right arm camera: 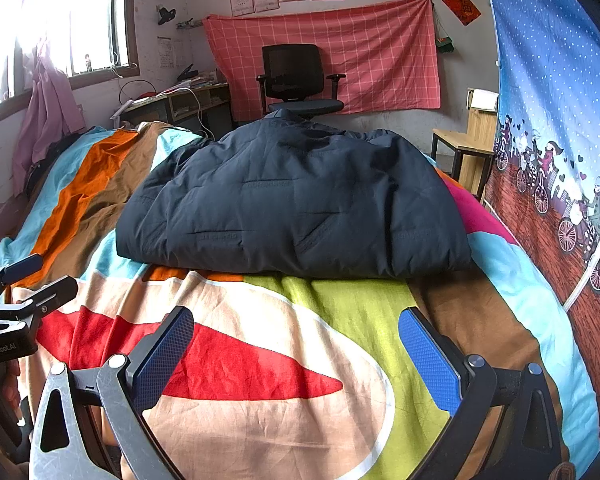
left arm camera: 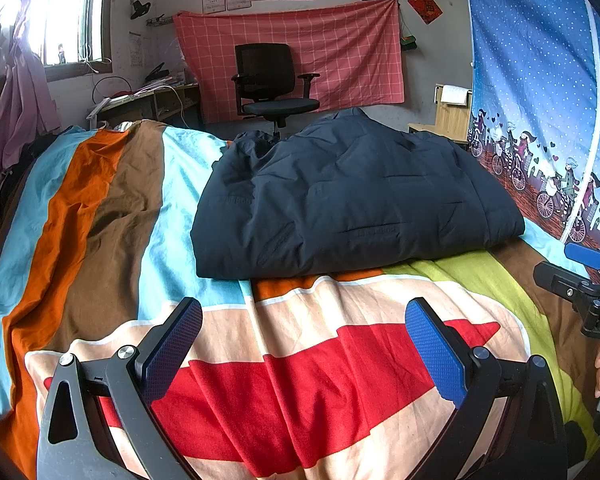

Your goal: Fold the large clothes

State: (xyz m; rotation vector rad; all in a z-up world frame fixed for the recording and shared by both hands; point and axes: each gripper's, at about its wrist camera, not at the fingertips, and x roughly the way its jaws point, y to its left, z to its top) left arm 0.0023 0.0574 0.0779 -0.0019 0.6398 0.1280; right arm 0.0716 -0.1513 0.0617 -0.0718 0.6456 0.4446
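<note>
Lying folded across the bed point(left arm camera: 100, 208), the dark jacket point(left arm camera: 352, 196) runs lengthwise side to side; left gripper point(left arm camera: 304, 356) and right gripper point(right arm camera: 296, 360) hold their jaws spread, empty.

Daylight floods in from the barred glass window point(left arm camera: 66, 12) at upper left, blown out to white glare. Away from it, colours stay even and sharp. Fisheye curvature bends both views, with black vignetted corners.
</note>
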